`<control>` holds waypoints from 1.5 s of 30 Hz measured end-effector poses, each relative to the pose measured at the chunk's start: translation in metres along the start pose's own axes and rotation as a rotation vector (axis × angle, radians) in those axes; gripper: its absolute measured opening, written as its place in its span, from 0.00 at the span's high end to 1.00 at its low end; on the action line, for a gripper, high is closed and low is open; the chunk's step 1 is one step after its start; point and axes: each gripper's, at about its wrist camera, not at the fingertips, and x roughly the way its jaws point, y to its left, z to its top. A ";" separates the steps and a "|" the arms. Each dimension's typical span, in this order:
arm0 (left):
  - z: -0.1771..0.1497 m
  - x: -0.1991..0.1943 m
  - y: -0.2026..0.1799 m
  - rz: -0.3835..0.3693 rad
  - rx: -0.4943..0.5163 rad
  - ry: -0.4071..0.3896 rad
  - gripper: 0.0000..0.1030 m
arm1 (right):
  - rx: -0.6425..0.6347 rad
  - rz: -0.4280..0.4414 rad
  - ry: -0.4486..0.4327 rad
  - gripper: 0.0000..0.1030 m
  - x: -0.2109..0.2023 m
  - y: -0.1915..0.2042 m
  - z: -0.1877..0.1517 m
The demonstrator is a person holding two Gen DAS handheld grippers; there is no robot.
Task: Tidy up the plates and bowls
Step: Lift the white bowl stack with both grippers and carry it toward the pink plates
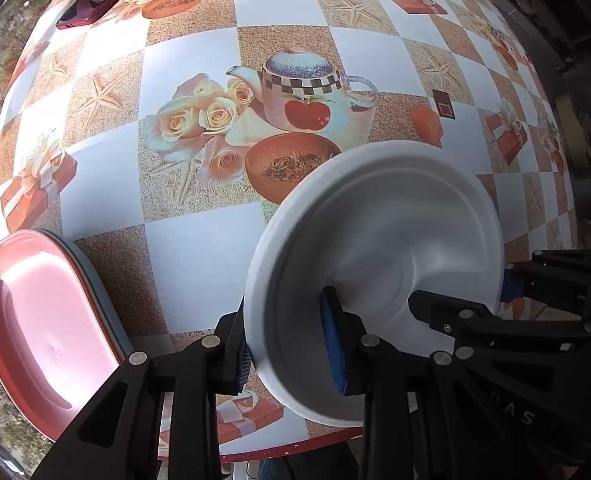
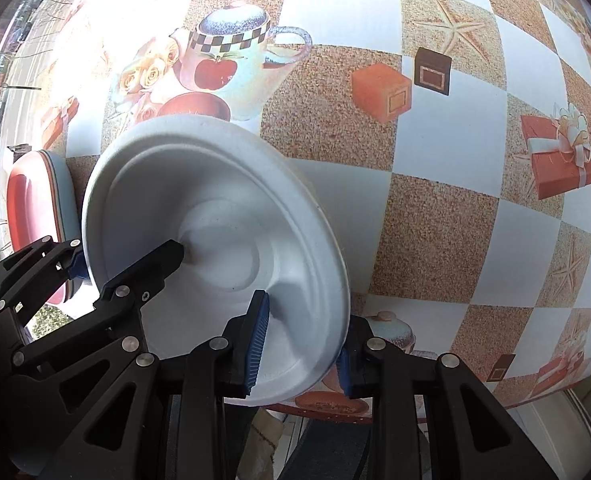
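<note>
Bench (image 1: 199,264) with printed checkered cloth, its edges cut off by the fisheye. One white bowl (image 1: 375,248) tilted above the near bench edge, gripped on opposite rim sides by both tools. Left hand-held gripper (image 1: 287,344) clamps the bowl's left rim; right hand-held gripper (image 2: 301,344) clamps its right rim. Stack of plates (image 1: 35,320), pink on top, sits left of the bowl, partly cropped; count below unclear. One red phone (image 1: 91,12) far left, half cut off.
</note>
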 end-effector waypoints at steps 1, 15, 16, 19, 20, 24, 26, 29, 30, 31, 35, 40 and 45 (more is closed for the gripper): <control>-0.001 -0.001 0.004 -0.004 0.000 -0.001 0.69 | -0.003 -0.005 0.002 0.69 0.000 0.003 0.003; 0.000 -0.004 0.068 -0.010 0.058 0.024 0.69 | -0.016 -0.030 0.048 0.69 0.009 0.022 -0.001; -0.006 -0.006 0.073 -0.010 0.062 0.025 0.69 | -0.018 -0.031 0.051 0.69 0.012 0.025 0.002; -0.010 -0.011 0.085 -0.012 0.069 0.025 0.68 | -0.027 -0.038 0.057 0.69 0.013 0.031 0.007; -0.011 -0.013 0.086 -0.013 0.073 0.025 0.68 | -0.030 -0.040 0.057 0.69 0.012 0.029 0.009; -0.011 -0.023 0.091 -0.013 0.092 0.016 0.67 | -0.030 -0.046 0.052 0.69 0.007 0.030 0.013; -0.007 -0.029 0.097 -0.015 0.103 0.011 0.67 | -0.032 -0.051 0.050 0.69 0.004 0.030 0.014; -0.009 -0.037 0.093 -0.011 0.130 0.006 0.65 | -0.031 -0.058 0.047 0.69 0.001 0.030 0.012; -0.010 -0.039 0.096 -0.008 0.137 0.001 0.65 | -0.029 -0.056 0.045 0.69 0.000 0.030 0.012; -0.010 -0.043 0.098 -0.005 0.142 -0.005 0.65 | -0.027 -0.056 0.041 0.69 -0.002 0.031 0.012; -0.009 -0.065 0.105 0.003 0.137 -0.037 0.65 | -0.041 -0.062 0.015 0.69 -0.026 0.036 0.017; -0.021 -0.102 0.098 0.013 0.100 -0.094 0.65 | -0.084 -0.078 -0.029 0.69 -0.044 0.048 0.025; -0.021 -0.107 0.089 0.039 0.062 -0.152 0.65 | -0.129 -0.083 -0.059 0.69 -0.059 0.062 0.031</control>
